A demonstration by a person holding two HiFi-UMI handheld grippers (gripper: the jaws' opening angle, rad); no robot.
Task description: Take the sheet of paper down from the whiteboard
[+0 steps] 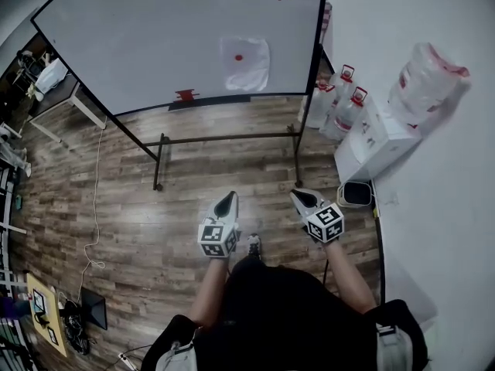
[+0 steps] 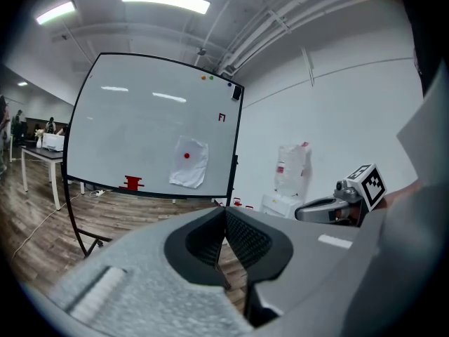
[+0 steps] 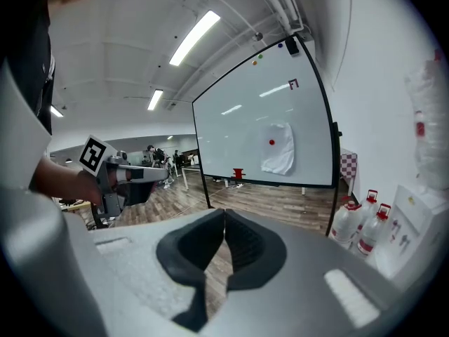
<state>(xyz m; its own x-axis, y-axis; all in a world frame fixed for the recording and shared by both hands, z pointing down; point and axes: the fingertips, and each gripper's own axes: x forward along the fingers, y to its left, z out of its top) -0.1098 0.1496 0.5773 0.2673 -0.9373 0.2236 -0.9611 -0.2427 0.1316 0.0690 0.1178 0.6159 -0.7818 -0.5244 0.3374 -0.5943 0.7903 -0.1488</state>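
1. We hold the grey left gripper (image 1: 229,198), which carries a marker cube, low in front of us. Its dark ribbed jaws are pressed together at the tips, with nothing between them.
2. The matching grey right gripper (image 1: 300,196) sits just to the right of the left one. Its jaws are likewise closed tip to tip and empty.
3. Both tools point towards the large white whiteboard on a black metal stand (image 1: 147,45), which is well ahead of them and touched by neither.
4. The crumpled white sheet of paper (image 1: 246,65) hangs on the lower right part of that board, far beyond both sets of jaws. In the left gripper view it lies above and slightly left of the jaw tips. In the right gripper view it lies above and to their right.
5. A small round red magnet (image 1: 238,57) sits on the sheet, near its upper middle.
6. A small red object (image 1: 186,95) rests at the board's bottom edge, left of the sheet. We cannot tell what it is.
7. Ahead and to the right of the right gripper, clear plastic jugs with red caps (image 1: 340,99) stand against the white wall.
8. A brown wooden plank floor (image 1: 139,199) lies beneath both tools.
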